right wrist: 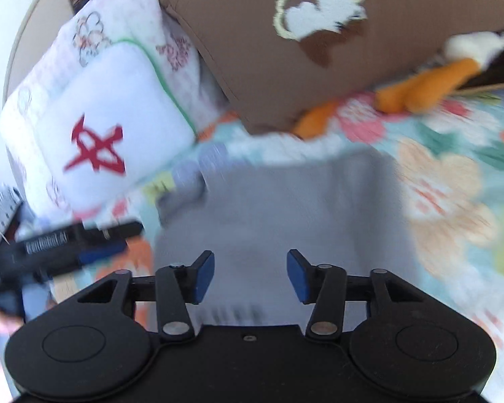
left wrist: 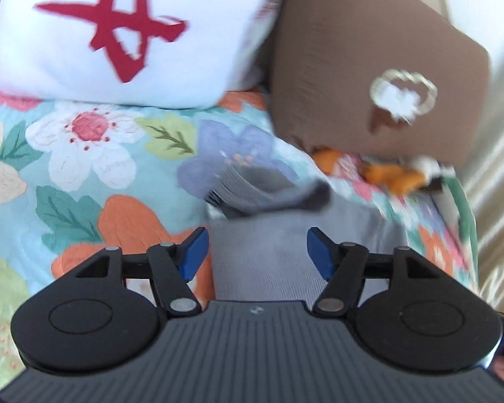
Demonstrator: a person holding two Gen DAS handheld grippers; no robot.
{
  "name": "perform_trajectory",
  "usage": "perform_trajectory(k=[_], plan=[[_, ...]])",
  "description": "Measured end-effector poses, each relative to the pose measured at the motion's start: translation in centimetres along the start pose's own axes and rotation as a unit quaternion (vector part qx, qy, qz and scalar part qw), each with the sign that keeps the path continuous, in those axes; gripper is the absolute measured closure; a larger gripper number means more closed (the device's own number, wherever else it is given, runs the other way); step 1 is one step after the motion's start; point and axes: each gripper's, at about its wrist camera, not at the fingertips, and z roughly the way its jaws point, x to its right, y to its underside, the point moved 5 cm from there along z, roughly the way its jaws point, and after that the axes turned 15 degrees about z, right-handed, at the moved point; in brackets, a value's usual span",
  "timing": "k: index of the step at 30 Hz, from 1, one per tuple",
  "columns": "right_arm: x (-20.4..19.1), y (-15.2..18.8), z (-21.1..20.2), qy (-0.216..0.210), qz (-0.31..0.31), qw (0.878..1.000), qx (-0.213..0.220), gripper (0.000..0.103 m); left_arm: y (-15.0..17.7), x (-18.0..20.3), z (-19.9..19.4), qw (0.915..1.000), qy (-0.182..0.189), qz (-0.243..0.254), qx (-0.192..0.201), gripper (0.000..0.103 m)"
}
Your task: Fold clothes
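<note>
1. Hovering low over the bed, the left gripper (left wrist: pixel 254 252) has its two blue pads spread wide, and nothing is between them; they do not seem to touch the cloth.
2. The right gripper (right wrist: pixel 250 275) is the same: its pads stand well apart and hold nothing.
3. Directly under and ahead of both grippers lies the grey garment (right wrist: pixel 279 208), spread flat on the floral bedspread (left wrist: pixel 84 154). I judge it is laid flat so that an edge can be taken and brought over.
4. Just ahead of the left gripper, one part of the garment, the ribbed edge (left wrist: pixel 252 188), is already turned up in a small bunch. Whether it is a cuff or a collar, I cannot tell because of blur.
5. Farther ahead, to the left side, the white pillow (left wrist: pixel 117 33) with a red mark leans at the head of the bed.
6. Farther ahead on the right is the brown cushion (left wrist: pixel 369 67), and an orange plush toy (right wrist: pixel 430 80) lies at its foot. They are well apart from the garment, so the folding place is free.
</note>
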Motion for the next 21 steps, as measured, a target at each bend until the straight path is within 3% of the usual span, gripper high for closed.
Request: perform_trajectory(k=[2, 5, 8, 11, 17, 21], plan=[[1.6, 2.6, -1.7, 0.019, -0.012, 1.0, 0.004, 0.039, 0.1, 2.2, 1.1, 0.9951, -0.036, 0.087, -0.03, 0.022], [3.8, 6.1, -3.0, 0.05, -0.034, 0.998, -0.018, 0.039, 0.2, 4.3, 4.1, 0.9788, -0.085, 0.167, -0.083, 0.02], [5.8, 8.2, -4.4, 0.048, -0.031, 0.998, -0.016, 0.039, 1.1, 2.8, 6.6, 0.973, -0.121, 0.135, -0.143, 0.021], [7.2, 8.7, -4.3, 0.045, -0.018, 0.998, -0.032, 0.039, 1.6, 1.8, 5.3, 0.9728, -0.152, 0.119, -0.127, 0.022], [7.9, 9.0, -4.7, 0.028, -0.009, 0.999, -0.03, 0.039, 4.6, 1.1, 0.3, 0.9773, -0.128, 0.113, -0.126, 0.02], [8.1, 9.9, -5.1, 0.038, -0.033, 0.998, -0.039, 0.039, 7.3, 2.0, -2.1, 0.9621, -0.153, 0.145, -0.173, 0.02]])
